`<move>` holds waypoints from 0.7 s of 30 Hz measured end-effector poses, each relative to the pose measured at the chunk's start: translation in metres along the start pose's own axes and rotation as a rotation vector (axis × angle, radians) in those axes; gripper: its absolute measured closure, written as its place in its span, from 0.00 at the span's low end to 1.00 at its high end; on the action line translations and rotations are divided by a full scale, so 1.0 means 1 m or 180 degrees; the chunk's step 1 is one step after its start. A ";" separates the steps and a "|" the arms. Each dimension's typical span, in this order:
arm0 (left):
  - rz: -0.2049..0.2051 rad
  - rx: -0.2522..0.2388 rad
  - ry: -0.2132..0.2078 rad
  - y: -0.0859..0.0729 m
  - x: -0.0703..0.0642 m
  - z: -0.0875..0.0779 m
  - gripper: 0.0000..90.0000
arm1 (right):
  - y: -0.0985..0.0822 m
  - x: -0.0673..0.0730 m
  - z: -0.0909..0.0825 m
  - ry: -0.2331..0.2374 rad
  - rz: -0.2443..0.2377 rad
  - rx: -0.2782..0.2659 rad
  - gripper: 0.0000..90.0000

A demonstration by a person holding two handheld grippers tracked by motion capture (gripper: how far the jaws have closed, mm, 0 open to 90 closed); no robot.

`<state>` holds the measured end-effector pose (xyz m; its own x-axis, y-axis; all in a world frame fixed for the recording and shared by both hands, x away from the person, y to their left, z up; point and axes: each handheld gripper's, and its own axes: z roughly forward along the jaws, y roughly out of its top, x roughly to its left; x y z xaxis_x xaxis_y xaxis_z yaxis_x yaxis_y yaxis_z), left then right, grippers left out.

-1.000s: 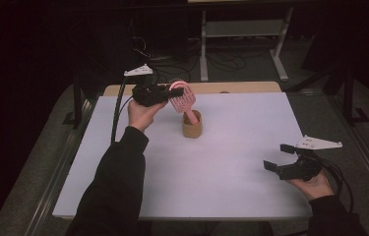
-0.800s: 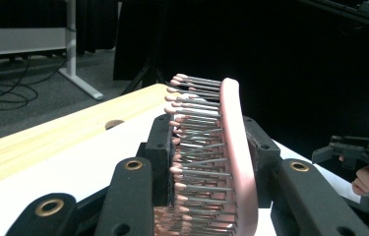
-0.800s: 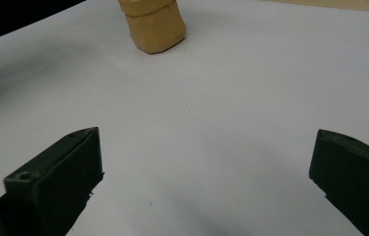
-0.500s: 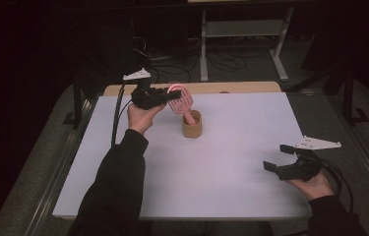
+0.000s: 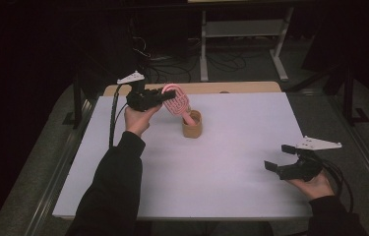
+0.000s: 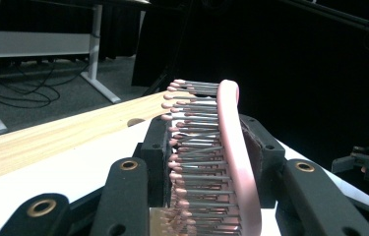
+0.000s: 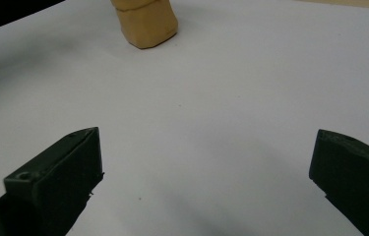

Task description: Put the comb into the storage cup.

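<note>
Left claw (image 5: 165,96) raised over the far left part of the white table (image 5: 231,162), clenched on the head of a pink hairbrush (image 5: 176,102). In the left gripper view, brush head (image 6: 211,162) seen edge-on between the two black jaws, bristles with rounded pink tips pointing left, curved pink back against the right-hand pad. In the high view, brush tilted, head up and to the left, handle slanting down and right into a small tan cup (image 5: 192,124). Cup upright on the table, just right of the left hand (image 5: 137,118), handle end inside its mouth; whether the handle touches the bottom, impossible to tell. Left forearm in a dark sleeve (image 5: 115,182) reaching in from the bottom edge.

Right claw (image 5: 281,160) low over the near right corner of the table, well apart from cup and brush, released, jaws spread wide with nothing between them. In the right gripper view, both dark jaws at the lower corners, bare white table between, lower part of the tan cup (image 7: 145,19) at the top edge. Right hand (image 5: 310,179) under the gripper body, grey three-cornered plate on top, cable trailing off to the right.

Strip of pale wood (image 5: 211,87) along the far edge of the table. Beyond it, dim floor with cables and white legs of a stand (image 5: 243,44).
</note>
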<state>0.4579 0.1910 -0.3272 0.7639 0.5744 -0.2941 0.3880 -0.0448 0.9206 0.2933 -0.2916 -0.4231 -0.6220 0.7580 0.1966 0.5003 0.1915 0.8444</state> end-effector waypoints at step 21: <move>0.0023 0.0141 -0.0015 -0.005 0.003 -0.018 0.61 | 0.000 0.000 0.001 -0.0006 -0.0022 0.0009 0.00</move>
<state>0.4486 0.2075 -0.3283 0.7692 0.5701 -0.2887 0.4047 -0.0850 0.9105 0.2940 -0.2913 -0.4234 -0.6242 0.7579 0.1897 0.4975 0.1984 0.8444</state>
